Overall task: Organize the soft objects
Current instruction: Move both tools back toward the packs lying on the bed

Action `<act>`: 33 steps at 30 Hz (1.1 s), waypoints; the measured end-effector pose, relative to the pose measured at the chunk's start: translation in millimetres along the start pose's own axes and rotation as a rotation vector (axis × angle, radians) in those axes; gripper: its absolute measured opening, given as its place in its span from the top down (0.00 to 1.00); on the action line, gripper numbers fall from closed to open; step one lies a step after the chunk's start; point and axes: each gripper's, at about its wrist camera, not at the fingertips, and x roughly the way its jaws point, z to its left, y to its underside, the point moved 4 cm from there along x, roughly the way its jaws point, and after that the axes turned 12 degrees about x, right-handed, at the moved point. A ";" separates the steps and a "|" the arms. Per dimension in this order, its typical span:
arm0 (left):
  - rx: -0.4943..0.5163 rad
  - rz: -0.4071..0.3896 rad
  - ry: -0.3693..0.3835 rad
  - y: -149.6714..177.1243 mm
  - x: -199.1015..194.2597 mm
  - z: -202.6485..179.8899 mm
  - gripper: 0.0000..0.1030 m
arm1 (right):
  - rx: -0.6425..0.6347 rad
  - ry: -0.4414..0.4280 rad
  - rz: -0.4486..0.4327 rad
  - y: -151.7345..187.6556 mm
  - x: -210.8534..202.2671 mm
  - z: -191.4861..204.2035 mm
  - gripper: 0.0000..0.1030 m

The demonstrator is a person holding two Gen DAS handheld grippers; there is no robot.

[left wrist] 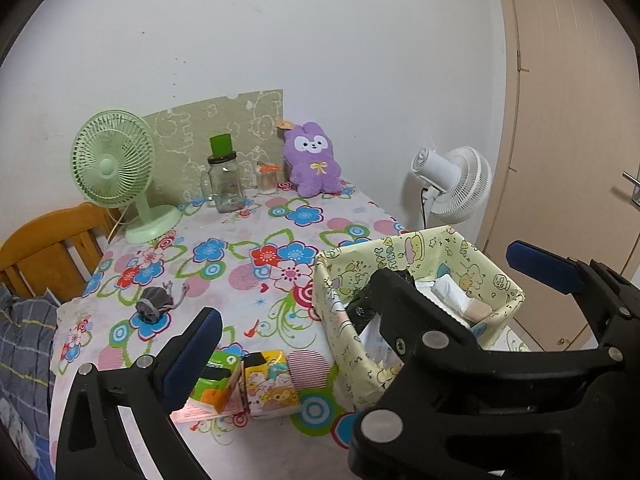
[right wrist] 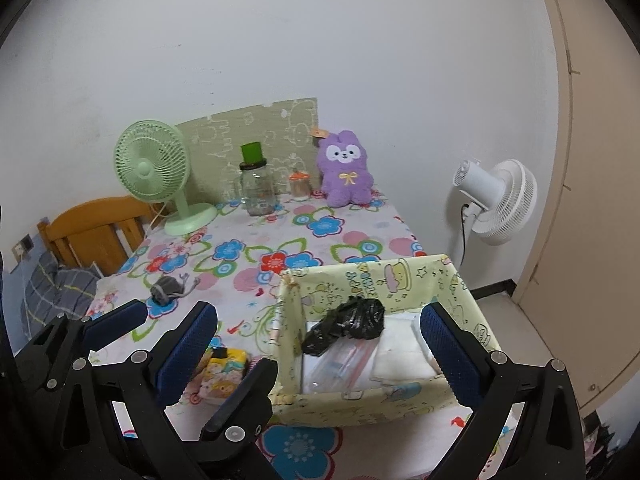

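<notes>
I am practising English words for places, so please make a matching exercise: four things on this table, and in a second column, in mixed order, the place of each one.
Things:
1. purple plush toy
2. black plastic bag
3. green fan
4. grey sock

Places:
a. inside the yellow fabric box
b. far left corner of the table, by the wooden chair
c. lying loose on the flowered cloth, left side
d. back of the table, against the wall

Pairs: 1-d, 2-a, 3-b, 4-c

Your fabric box (right wrist: 400,280) sits on the tabletop (right wrist: 320,248) at right, a plastic bag (right wrist: 352,320) inside. Tissue packs (left wrist: 272,384) lie left of it; the plush toy (right wrist: 346,176) sits behind.
</notes>
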 end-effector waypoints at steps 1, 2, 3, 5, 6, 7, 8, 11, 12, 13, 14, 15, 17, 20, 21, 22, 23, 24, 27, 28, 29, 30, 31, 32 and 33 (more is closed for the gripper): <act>-0.001 -0.002 -0.002 0.4 -1.7 0.8 0.00 | -0.003 -0.001 -0.001 0.2 -1.3 2.2 0.00; -0.002 -0.005 -0.004 1.0 -3.3 2.0 0.00 | -0.006 -0.002 -0.002 0.1 -2.0 4.0 0.00; -0.002 -0.007 -0.007 1.6 -5.5 3.6 0.00 | -0.012 -0.005 -0.005 0.5 -3.5 6.5 0.00; 0.003 -0.016 -0.017 2.4 -9.9 6.2 0.00 | -0.020 -0.012 -0.014 1.0 -6.0 10.7 0.00; 0.004 -0.021 -0.022 2.5 -11.8 7.1 0.00 | -0.025 -0.018 -0.021 1.3 -7.7 13.1 0.00; 0.003 -0.029 -0.027 2.5 -14.3 9.1 0.00 | -0.028 -0.023 -0.026 1.1 -8.9 15.3 0.00; -0.001 -0.034 -0.030 2.5 -16.1 11.4 0.00 | -0.031 -0.028 -0.034 0.6 -10.6 17.8 0.00; -0.010 -0.039 -0.034 4.1 -19.4 18.7 0.00 | -0.043 -0.043 -0.051 -0.6 -13.4 25.7 0.00; -0.011 -0.041 -0.037 4.8 -20.4 21.2 0.00 | -0.048 -0.050 -0.049 -0.6 -13.4 28.6 0.00; -0.011 -0.042 -0.040 5.5 -21.3 23.4 0.00 | -0.053 -0.056 -0.039 -0.1 -12.7 31.2 0.00; -0.015 -0.040 -0.040 6.0 -21.4 25.7 0.00 | -0.055 -0.064 -0.029 0.1 -12.2 32.9 0.00; -0.023 -0.038 -0.042 6.8 -21.4 29.1 0.00 | -0.054 -0.073 -0.018 0.7 -11.5 35.2 0.00; -0.033 -0.038 -0.058 9.0 -21.8 36.2 0.00 | -0.052 -0.081 -0.011 1.8 -10.5 39.2 0.00; -0.040 -0.032 -0.066 13.4 -20.9 44.2 0.00 | -0.054 -0.086 -0.003 4.9 -7.0 47.1 0.00; -0.044 -0.027 -0.069 15.5 -19.8 47.6 0.00 | -0.054 -0.084 0.000 6.3 -5.7 49.1 0.00; -0.046 -0.024 -0.069 17.1 -18.9 49.7 0.00 | -0.053 -0.082 0.006 7.3 -3.5 51.1 0.00; -0.050 -0.022 -0.070 18.5 -18.2 51.8 0.00 | -0.050 -0.083 0.012 9.0 -1.9 53.3 0.00; -0.051 -0.021 -0.073 20.1 -17.6 54.5 0.00 | -0.048 -0.089 0.017 10.8 -0.3 55.6 0.00; -0.052 -0.011 -0.090 26.3 -14.8 62.2 0.00 | -0.044 -0.096 0.023 15.5 4.9 61.6 0.00; -0.052 -0.008 -0.092 27.8 -14.1 63.8 0.00 | -0.044 -0.097 0.025 16.9 7.0 63.8 0.00; -0.053 -0.005 -0.096 30.4 -12.6 66.0 0.00 | -0.046 -0.099 0.026 18.7 8.7 65.8 0.01; -0.053 -0.002 -0.098 32.5 -11.5 67.4 0.00 | -0.048 -0.101 0.027 20.6 10.4 67.7 0.01; -0.055 0.002 -0.101 34.7 -10.1 68.9 0.00 | -0.051 -0.102 0.028 22.4 12.0 69.1 0.01; -0.058 0.008 -0.100 37.8 -7.8 70.7 0.00 | -0.053 -0.102 0.031 24.5 14.3 70.6 0.02; -0.060 0.013 -0.099 39.7 -6.1 71.9 0.00 | -0.055 -0.104 0.035 27.1 16.6 72.1 0.03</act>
